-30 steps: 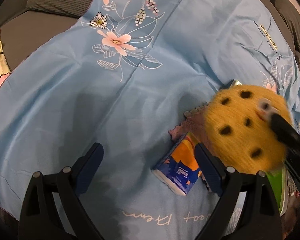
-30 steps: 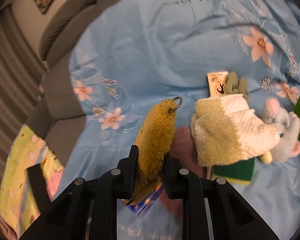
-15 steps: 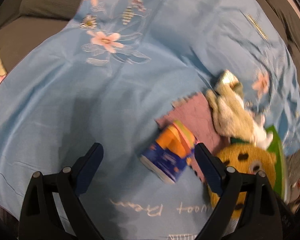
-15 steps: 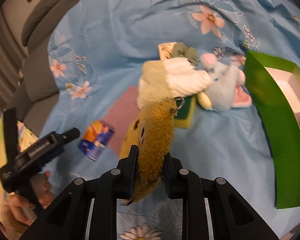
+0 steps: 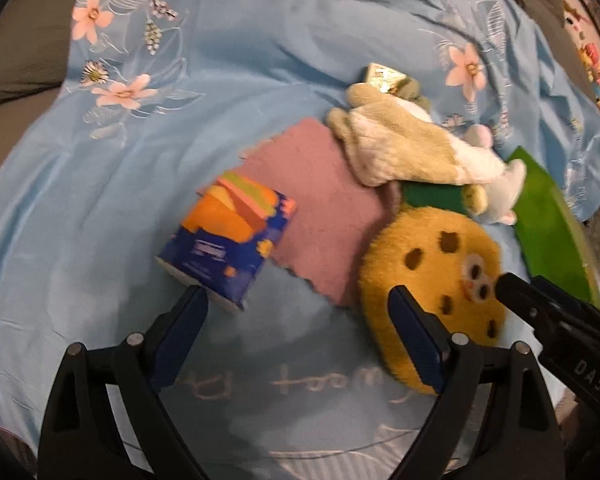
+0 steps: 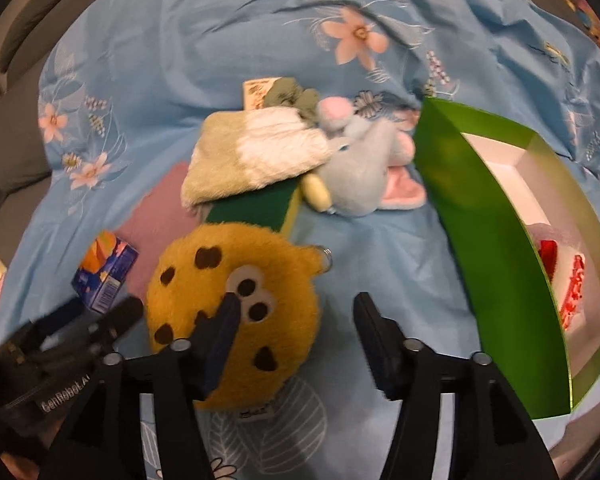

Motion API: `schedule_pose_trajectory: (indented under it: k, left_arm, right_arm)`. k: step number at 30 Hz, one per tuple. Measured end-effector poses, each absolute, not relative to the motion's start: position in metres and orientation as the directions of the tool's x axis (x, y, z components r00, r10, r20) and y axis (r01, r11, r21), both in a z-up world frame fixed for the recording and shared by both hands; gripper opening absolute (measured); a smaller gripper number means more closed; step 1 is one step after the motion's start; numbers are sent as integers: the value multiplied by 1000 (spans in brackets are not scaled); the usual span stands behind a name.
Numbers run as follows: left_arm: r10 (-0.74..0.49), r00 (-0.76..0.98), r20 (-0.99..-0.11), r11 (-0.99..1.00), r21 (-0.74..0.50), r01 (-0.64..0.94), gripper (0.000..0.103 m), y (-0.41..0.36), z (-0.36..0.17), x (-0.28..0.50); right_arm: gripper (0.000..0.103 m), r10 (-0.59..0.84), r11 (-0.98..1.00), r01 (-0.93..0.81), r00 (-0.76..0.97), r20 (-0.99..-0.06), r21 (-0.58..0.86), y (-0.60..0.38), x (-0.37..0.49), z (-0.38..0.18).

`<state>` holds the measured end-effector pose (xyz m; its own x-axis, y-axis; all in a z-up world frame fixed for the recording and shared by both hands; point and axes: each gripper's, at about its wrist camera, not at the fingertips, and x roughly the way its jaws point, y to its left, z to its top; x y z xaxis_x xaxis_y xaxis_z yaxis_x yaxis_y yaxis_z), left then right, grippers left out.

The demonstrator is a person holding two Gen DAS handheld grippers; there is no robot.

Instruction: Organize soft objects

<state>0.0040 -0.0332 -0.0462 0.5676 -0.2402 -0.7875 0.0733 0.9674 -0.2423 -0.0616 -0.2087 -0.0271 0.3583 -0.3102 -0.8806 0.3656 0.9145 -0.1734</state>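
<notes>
A yellow cookie plush [image 6: 236,304] with dark spots lies flat on the blue floral sheet; it also shows in the left wrist view [image 5: 432,280]. My right gripper [image 6: 296,320] is open above it, its left finger over the plush face, holding nothing. My left gripper [image 5: 296,320] is open and empty, just in front of a blue-orange tissue pack [image 5: 228,240]. A green-white towel [image 6: 252,156], a grey-blue mouse plush [image 6: 364,176], a green sponge [image 6: 256,208] and a pink cloth [image 5: 320,208] lie close together behind the plush.
A green box [image 6: 496,240] with a white inside stands open at the right and holds a red-white soft item [image 6: 568,280]. A small card packet [image 6: 258,90] lies behind the towel. Grey sofa cushions [image 5: 16,48] border the sheet at the left.
My right gripper has opened and let go of the cookie plush, which now lies flat on the sheet. The left gripper has moved closer to the tissue pack.
</notes>
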Motion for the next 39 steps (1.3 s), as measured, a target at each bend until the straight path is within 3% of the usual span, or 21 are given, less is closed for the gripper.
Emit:
schedule_pose_trajectory:
  k: [9,21,31,32,35,36,39]
  left_arm:
    - [-332,527,-783,942,-300,149,88,-54,-47,3]
    - [-373,481,-793,927,-296,230,80,-90,-58,4]
    - [-409,490,-770,913,-336,233,53,-93,-59,11]
    - [-412,488,-769,911,-338,237,45,-92,-58,10]
    - [-420,478,-772,907,-341,247,35,-99,-54,13]
    - [-420,479,-771,907,-340,248,34,-99,-53,13]
    - [-411,487,-771,911,-327,250,31,-103,-47,12]
  right_arm:
    - [69,-343,899,391,355,-869,-196,-215,-61,-25]
    - [70,-150,916,401,387,-910,20,-236,-52,-38]
    - [69,20,895,405,382,-924,187,-244,-44,-67]
    - [66,19,894,410,375,-927,184,-244,-44,-71]
    - [50,18,892,410,387,-922,189,-245,-43,-76]
    - [43,33,894,400,389,-921,202,-244,-42,-76]
    - [35,71,889,388,404,-912,241,-246,-43,-72]
